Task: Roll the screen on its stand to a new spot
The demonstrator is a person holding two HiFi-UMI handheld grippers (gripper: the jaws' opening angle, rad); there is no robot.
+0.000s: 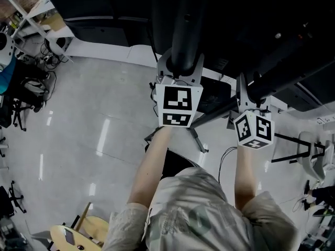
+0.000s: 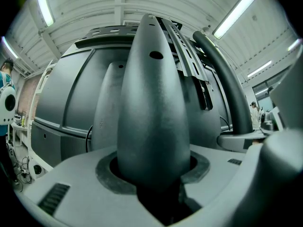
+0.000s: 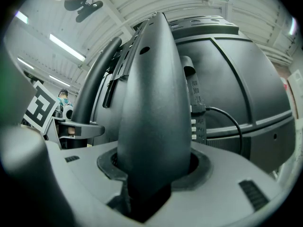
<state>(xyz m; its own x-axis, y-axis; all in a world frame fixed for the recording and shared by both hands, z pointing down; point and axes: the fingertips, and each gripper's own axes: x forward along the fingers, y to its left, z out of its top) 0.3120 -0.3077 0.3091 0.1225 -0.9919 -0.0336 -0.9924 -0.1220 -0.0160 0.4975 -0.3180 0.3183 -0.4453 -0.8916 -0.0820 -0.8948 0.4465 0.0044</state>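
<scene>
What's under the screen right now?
The stand's posts, one clamped in each gripper's jaws: left gripper, right gripper. Lower down, a stand leg and a black cable on the floor. The screen hides any wheels.

Large black flat screen (image 1: 104, 4) above the pale glossy floor (image 1: 94, 119), dark tubular left post (image 1: 184, 20) behind the screen, clamped in jaws of the left gripper (image 1: 179, 73), dark tubular right post (image 1: 293, 75) beside it, clamped in jaws of the right gripper (image 1: 250, 95)
</scene>
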